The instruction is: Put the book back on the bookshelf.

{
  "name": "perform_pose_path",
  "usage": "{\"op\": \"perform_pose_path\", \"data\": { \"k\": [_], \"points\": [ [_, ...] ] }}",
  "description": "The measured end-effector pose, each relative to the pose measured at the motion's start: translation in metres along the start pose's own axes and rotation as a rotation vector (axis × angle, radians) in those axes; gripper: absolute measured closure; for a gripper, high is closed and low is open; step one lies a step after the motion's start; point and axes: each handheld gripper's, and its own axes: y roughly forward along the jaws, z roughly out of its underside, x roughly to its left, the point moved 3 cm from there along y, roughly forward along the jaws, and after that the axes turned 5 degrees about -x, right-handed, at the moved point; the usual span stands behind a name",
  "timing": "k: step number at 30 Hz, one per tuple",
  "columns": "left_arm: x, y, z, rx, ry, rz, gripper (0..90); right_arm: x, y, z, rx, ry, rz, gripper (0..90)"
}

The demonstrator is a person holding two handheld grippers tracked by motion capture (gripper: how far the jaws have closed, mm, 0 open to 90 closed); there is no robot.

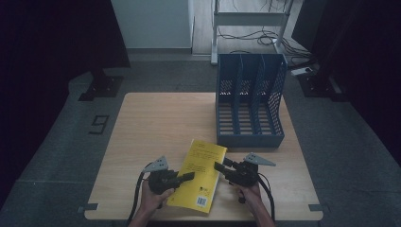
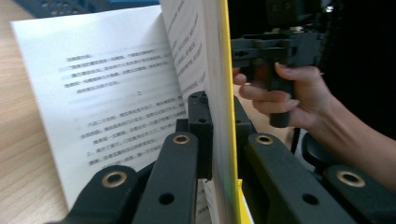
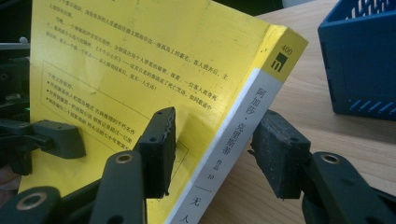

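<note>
The yellow book (image 1: 199,175) lies at the near edge of the wooden surface (image 1: 156,123), at about 6 o'clock, well short of the blue file rack (image 1: 249,101) standing at 1 o'clock. The left tongs (image 1: 189,176) come in from 9 o'clock and are clamped on the book's cover and outer pages (image 2: 219,93) — the left gripper view shows a printed page (image 2: 112,93) fanned open beside them. The right tongs (image 1: 218,166) reach in from 3 o'clock; their jaws straddle the spine (image 3: 243,135), one pad on the yellow cover, the other just beside the spine, seemingly not pressing — a loose bracket, not a clamp.
</note>
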Motion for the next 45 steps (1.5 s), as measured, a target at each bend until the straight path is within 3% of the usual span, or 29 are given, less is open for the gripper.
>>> {"op": "perform_pose_path", "data": {
  "k": [13,16,20,21,24,34,42,45],
  "points": [
    [-0.006,-0.002,-0.002,-0.018,0.013,0.090,86.1,0.003,-0.001,-0.003,-0.024,0.023,-0.078,41.3],
    [-0.005,-0.002,-0.002,-0.017,0.011,0.086,85.8,0.002,-0.001,-0.003,-0.020,0.033,-0.084,43.1],
    [-0.001,-0.002,-0.001,0.003,0.033,0.038,82.7,0.000,-0.002,-0.004,-0.025,0.023,-0.067,54.8],
    [0.001,-0.002,0.000,0.013,0.041,0.008,81.9,0.000,-0.002,-0.004,-0.032,0.012,-0.064,56.8],
    [0.004,-0.002,0.001,0.020,0.032,-0.002,81.3,0.002,-0.003,-0.005,-0.045,0.000,-0.067,58.9],
    [0.004,-0.002,0.001,0.013,0.020,0.017,84.0,0.016,-0.007,-0.011,-0.078,-0.019,-0.088,64.1],
    [0.002,-0.002,0.002,0.012,0.027,0.028,84.4,0.020,-0.004,-0.008,-0.054,-0.029,-0.119,64.5],
    [0.003,-0.001,0.001,0.008,0.028,0.010,82.7,0.020,-0.005,-0.009,-0.051,-0.032,-0.118,67.3]
  ]
}}
